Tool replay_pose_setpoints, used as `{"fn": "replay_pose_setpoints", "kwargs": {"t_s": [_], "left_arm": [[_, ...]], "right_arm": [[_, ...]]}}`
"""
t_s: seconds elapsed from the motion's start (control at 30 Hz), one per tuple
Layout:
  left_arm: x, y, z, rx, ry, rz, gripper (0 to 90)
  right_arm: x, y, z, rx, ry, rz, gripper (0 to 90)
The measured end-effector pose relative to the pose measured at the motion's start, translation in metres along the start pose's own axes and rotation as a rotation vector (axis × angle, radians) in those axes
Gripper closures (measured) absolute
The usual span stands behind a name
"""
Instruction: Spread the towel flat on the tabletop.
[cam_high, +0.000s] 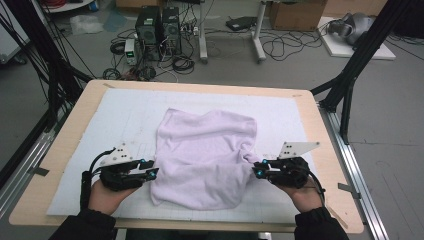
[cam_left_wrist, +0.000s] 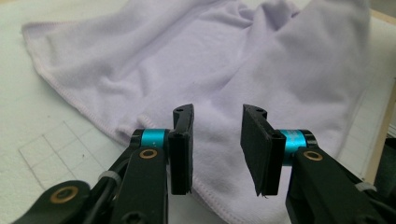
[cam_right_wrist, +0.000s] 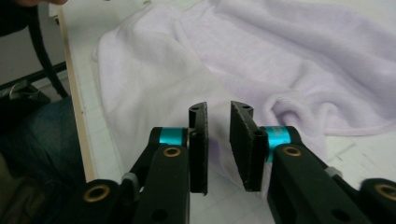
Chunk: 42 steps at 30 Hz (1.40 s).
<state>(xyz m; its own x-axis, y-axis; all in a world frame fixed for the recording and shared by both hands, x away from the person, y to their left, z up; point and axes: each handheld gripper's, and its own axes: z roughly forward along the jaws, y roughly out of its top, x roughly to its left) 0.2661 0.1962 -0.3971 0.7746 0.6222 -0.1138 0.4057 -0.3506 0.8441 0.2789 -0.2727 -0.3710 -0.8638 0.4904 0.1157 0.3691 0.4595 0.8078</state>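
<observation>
While rumpled, towel runs near-to-far

From my right gripper I look along two black jaws with teal collars, standing a narrow gap apart with nothing pressed between them. Just beyond the tips lies the lilac towel, rumpled, with a rolled fold at its hemmed edge to the right of the jaws. It rests on the white gridded mat covering the counter, whose pale wooden edge runs down the left.
</observation>
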Motion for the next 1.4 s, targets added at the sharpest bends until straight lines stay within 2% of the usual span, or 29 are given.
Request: {"fn": "replay_pose_setpoints", "kwargs": {"t_s": [0.03, 0.1, 0.2, 0.27, 0.33, 0.37, 0.43, 0.5, 0.63, 0.8, 0.87, 0.93, 1.0, 1.03, 1.1, 1.17, 1.23, 1.3, 1.4], "left_arm": [[0.001, -0.002, 0.005, 0.01, -0.001, 0.015, 64.2], [0.003, -0.005, 0.013, 0.033, -0.016, 0.022, 64.1], [0.005, -0.011, 0.03, 0.081, -0.037, 0.03, 61.6], [0.006, -0.016, 0.042, 0.118, -0.046, 0.034, 61.7], [0.006, -0.02, 0.051, 0.154, -0.045, 0.048, 64.1], [0.004, -0.023, 0.054, 0.143, -0.04, 0.054, 67.6], [0.004, -0.023, 0.053, 0.135, -0.045, 0.049, 75.1], [0.003, -0.022, 0.05, 0.145, -0.046, 0.053, 79.9], [-0.003, -0.022, 0.038, 0.136, -0.053, 0.049, 81.9], [-0.017, -0.028, 0.018, 0.124, -0.066, 0.07, 82.4], [-0.021, -0.029, 0.011, 0.121, -0.068, 0.08, 82.4], [-0.024, -0.029, 0.004, 0.103, -0.087, 0.082, 82.2], [-0.024, -0.026, -0.001, 0.089, -0.096, 0.089, 77.8], [-0.022, -0.025, -0.002, 0.077, -0.101, 0.084, 72.9], [-0.017, -0.021, -0.003, 0.057, -0.098, 0.071, 65.3], [-0.011, -0.018, 0.0, 0.043, -0.081, 0.065, 61.7], [-0.007, -0.017, 0.006, 0.042, -0.077, 0.063, 61.4], [-0.004, -0.018, 0.017, 0.062, -0.076, 0.058, 60.3], [-0.004, -0.021, 0.033, 0.105, -0.101, 0.062, 60.2]], "right_arm": [[-0.001, -0.003, 0.005, 0.009, -0.008, -0.001, 70.9], [-0.004, -0.01, 0.018, 0.009, 0.023, 0.011, 67.6], [-0.003, -0.019, 0.043, 0.064, 0.043, 0.007, 58.6], [-0.001, -0.025, 0.06, 0.1, 0.04, -0.018, 58.2], [0.001, -0.027, 0.067, 0.109, 0.027, -0.031, 60.9], [0.0, -0.027, 0.069, 0.109, 0.028, -0.031, 65.5], [0.0, -0.027, 0.071, 0.119, 0.031, -0.041, 76.8], [0.001, -0.028, 0.072, 0.142, 0.057, -0.042, 82.5], [0.005, -0.029, 0.065, 0.125, 0.101, -0.032, 84.3], [0.018, -0.031, 0.051, 0.119, 0.112, -0.057, 84.7], [0.023, -0.032, 0.045, 0.103, 0.127, -0.059, 84.8], [0.028, -0.033, 0.038, 0.09, 0.15, -0.058, 84.9], [0.035, -0.033, 0.03, 0.076, 0.161, -0.07, 81.8], [0.036, -0.032, 0.026, 0.051, 0.161, -0.066, 75.9], [0.036, -0.027, 0.016, 0.007, 0.179, -0.062, 71.3], [0.033, -0.021, 0.014, 0.006, 0.143, -0.073, 66.8], [0.027, -0.018, 0.021, 0.025, 0.126, -0.08, 62.4], [0.02, -0.019, 0.034, 0.066, 0.105, -0.082, 57.9], [0.011, -0.026, 0.056, 0.116, 0.112, -0.063, 56.8]]}}
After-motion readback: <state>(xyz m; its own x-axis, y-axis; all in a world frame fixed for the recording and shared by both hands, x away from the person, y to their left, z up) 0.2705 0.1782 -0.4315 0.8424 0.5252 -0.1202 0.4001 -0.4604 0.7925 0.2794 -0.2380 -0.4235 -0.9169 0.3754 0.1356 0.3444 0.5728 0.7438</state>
